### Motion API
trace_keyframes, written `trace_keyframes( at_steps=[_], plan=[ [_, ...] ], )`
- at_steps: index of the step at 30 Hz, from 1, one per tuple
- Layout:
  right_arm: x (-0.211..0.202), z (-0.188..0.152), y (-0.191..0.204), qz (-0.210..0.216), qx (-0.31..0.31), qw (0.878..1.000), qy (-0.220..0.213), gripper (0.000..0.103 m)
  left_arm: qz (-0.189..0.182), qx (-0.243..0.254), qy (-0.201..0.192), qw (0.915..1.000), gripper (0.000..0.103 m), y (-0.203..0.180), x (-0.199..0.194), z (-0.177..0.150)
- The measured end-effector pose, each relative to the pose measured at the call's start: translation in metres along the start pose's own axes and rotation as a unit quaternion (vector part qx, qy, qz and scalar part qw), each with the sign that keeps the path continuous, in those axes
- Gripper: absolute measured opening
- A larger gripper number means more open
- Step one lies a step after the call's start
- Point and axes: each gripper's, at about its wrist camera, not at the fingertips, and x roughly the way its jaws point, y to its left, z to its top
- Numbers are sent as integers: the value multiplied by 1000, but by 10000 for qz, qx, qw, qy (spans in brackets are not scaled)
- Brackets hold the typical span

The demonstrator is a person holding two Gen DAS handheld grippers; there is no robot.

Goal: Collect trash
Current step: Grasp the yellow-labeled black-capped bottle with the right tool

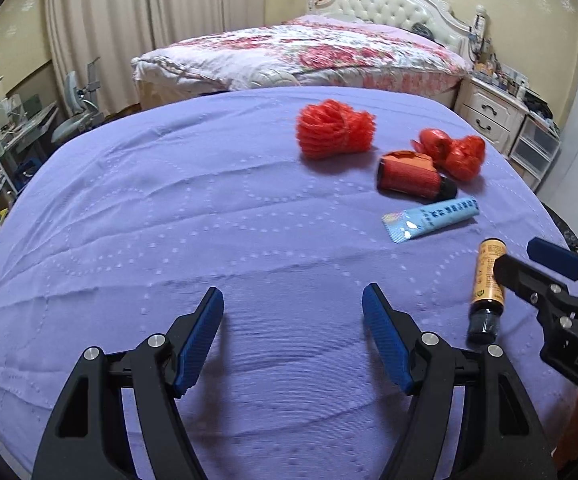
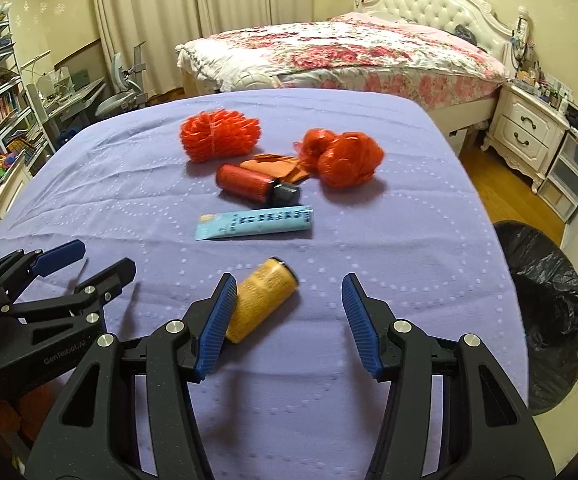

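Right wrist: yellow bottle (image 2: 263, 300) beside left jaw

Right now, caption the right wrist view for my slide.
Open right gripper over purple cloth, yellow bottle beside one finger, black-lined bin at right.

Under my grippers lies a matt purple stitched cloth (image 2: 329, 400). Ahead, a glossy blue plastic tube (image 2: 255, 222); my right gripper's ribbed blue pads (image 2: 215, 326) look rubbery.
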Motion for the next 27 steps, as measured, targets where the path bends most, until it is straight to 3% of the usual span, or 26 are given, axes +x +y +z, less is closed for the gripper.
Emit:
trace_keyframes(
  at_steps=[6, 9, 11, 14, 27],
  plan=[
    [8, -4, 23, -37, -274, 9994, 189, 54, 13, -221, -79, 9997, 70, 11, -2, 0],
    [9, -8, 26, -101, -322, 9992, 227, 49, 3, -255, -99, 9996, 70, 11, -1, 1],
    [10, -8, 24, -118, -321, 9991, 270, 35, -12, -216, -130, 9997, 71, 9, -2, 2],
    [13, -10, 19, -192, -293, 9988, 333, 24, -15, -125, -164, 9998, 71, 4, -2, 2],
    [9, -12, -32, -489, 98, 9985, 222, 24, -176, 487, -182, 9985, 72, -41, 12, 16]
  ],
)
